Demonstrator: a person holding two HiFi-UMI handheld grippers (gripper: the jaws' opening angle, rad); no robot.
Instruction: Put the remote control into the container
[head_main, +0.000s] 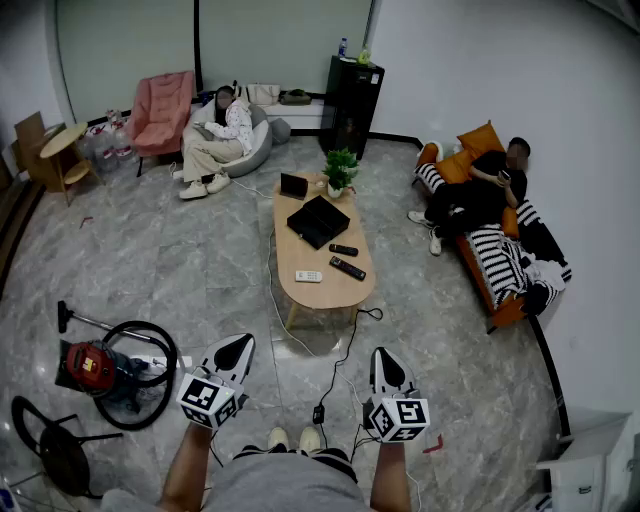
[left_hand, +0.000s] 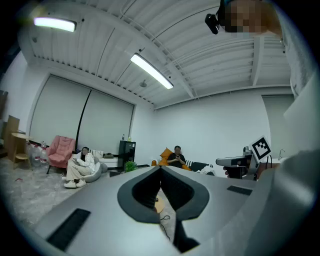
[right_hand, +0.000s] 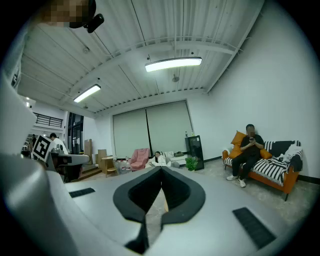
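Far ahead on the floor stands a low wooden coffee table (head_main: 322, 288). On it lie a black remote control (head_main: 343, 250), a second black remote (head_main: 348, 268) and a white remote (head_main: 308, 276). Behind them sits a flat black container (head_main: 318, 221). My left gripper (head_main: 243, 341) and right gripper (head_main: 381, 353) hang side by side near my body, well short of the table, both pointing toward it. In the left gripper view the left gripper (left_hand: 160, 168) is shut and empty, its jaws meeting at the tips. The right gripper (right_hand: 161, 169) is likewise shut on nothing.
A potted plant (head_main: 340, 171) and a small brown box (head_main: 294, 186) stand at the table's far end. A power cable (head_main: 340, 368) snakes across the floor between me and the table. A red vacuum cleaner (head_main: 93, 365) lies at left. People sit on the striped sofa (head_main: 497, 268) and a beanbag (head_main: 252, 150).
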